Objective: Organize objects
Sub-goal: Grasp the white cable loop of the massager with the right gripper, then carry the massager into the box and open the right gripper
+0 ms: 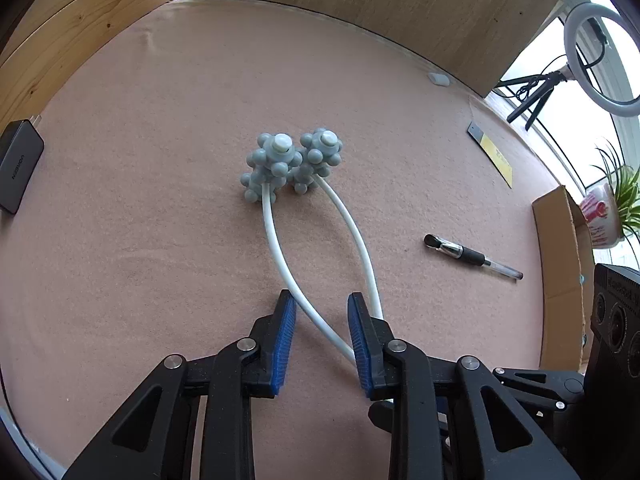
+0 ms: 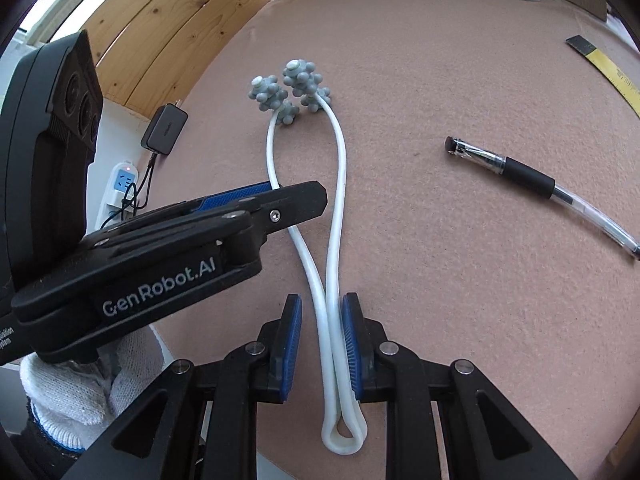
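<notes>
A white bent-rod massager with two grey knobbly roller heads lies on the pink felt table; it also shows in the right wrist view. My left gripper is open, its blue pads either side of one white arm. In the right wrist view the left gripper crosses the left white arm. My right gripper is open, straddling both white arms near the looped handle end. A black-grip pen lies to the right, also in the right wrist view.
A black charger lies at the table's left edge. A yellow ruler and a small white block lie far right. A cardboard box stands right. A wooden board backs the table.
</notes>
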Available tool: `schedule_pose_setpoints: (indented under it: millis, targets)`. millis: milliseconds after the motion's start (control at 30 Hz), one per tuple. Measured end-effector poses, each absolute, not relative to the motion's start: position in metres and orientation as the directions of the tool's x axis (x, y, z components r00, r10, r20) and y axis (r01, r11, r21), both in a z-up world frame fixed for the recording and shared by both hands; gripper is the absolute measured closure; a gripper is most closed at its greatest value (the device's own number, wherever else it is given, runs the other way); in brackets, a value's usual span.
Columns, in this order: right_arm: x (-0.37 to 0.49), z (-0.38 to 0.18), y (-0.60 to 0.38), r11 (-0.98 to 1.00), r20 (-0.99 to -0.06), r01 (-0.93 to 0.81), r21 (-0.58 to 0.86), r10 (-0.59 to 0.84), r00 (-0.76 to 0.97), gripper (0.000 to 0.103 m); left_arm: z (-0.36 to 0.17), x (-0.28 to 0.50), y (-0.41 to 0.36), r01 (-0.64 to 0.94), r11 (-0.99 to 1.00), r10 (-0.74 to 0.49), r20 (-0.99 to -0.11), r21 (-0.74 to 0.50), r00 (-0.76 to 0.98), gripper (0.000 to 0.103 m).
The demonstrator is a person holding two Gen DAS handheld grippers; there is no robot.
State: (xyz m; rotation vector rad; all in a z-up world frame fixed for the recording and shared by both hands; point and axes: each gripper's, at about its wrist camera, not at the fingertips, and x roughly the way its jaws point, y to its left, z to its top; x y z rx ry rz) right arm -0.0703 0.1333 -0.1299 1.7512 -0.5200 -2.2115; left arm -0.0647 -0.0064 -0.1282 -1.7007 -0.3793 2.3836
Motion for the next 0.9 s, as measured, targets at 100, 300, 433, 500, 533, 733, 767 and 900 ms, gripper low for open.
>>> schedule_pose_setpoints:
  millis: [100, 300, 433, 500, 533, 733, 767, 900]
  targets:
    - [-0.072, -0.131, 0.142, -0.881, -0.86, -0.041, 0.471, -0.449, -0.243, 0.084, -0.13, -0.07, -0.01, 0.004, -0.947, 0.303, -0.896, -0.321, -0.326, 0.084]
    - [-0.067, -0.126, 0.128, -0.931, -0.898, 0.022, 0.364, -0.358, -0.256, 0.083, -0.131, -0.078, -0.01, -0.004, -0.946, 0.307, -0.892, -0.324, -0.332, 0.085]
    - [-0.065, -0.121, 0.103, -0.974, -0.931, 0.086, 0.209, -0.225, -0.289, 0.086, -0.131, -0.078, -0.012, -0.006, -0.944, 0.312, -0.888, -0.33, -0.337, 0.086]
    - [-0.064, -0.121, 0.099, -0.983, -0.935, 0.088, 0.162, -0.181, -0.303, 0.091, -0.13, -0.078, -0.013, -0.004, -0.94, 0.324, -0.885, -0.342, -0.336, 0.086]
    - [-0.064, -0.121, 0.101, -0.982, -0.934, 0.078, 0.17, -0.186, -0.307, 0.092, -0.129, -0.078, -0.014, -0.005, -0.936, 0.332, -0.881, -0.351, -0.337, 0.086]
    - [-0.059, -0.108, 0.114, -0.981, -0.92, 0.039, 0.191, -0.193, -0.341, 0.092, -0.111, -0.079, -0.001, -0.043, -0.932, 0.349, -0.864, -0.359, -0.363, 0.086]
    - [-0.058, -0.105, 0.116, -0.983, -0.918, 0.038, 0.181, -0.183, -0.351, 0.092, -0.107, -0.08, 0.003, -0.054, -0.931, 0.354, -0.86, -0.36, -0.366, 0.086]
    - [-0.051, -0.091, 0.131, -0.985, -0.907, 0.01, 0.171, -0.161, -0.388, 0.092, -0.09, -0.086, 0.027, -0.11, -0.924, 0.379, -0.845, -0.366, -0.376, 0.086]
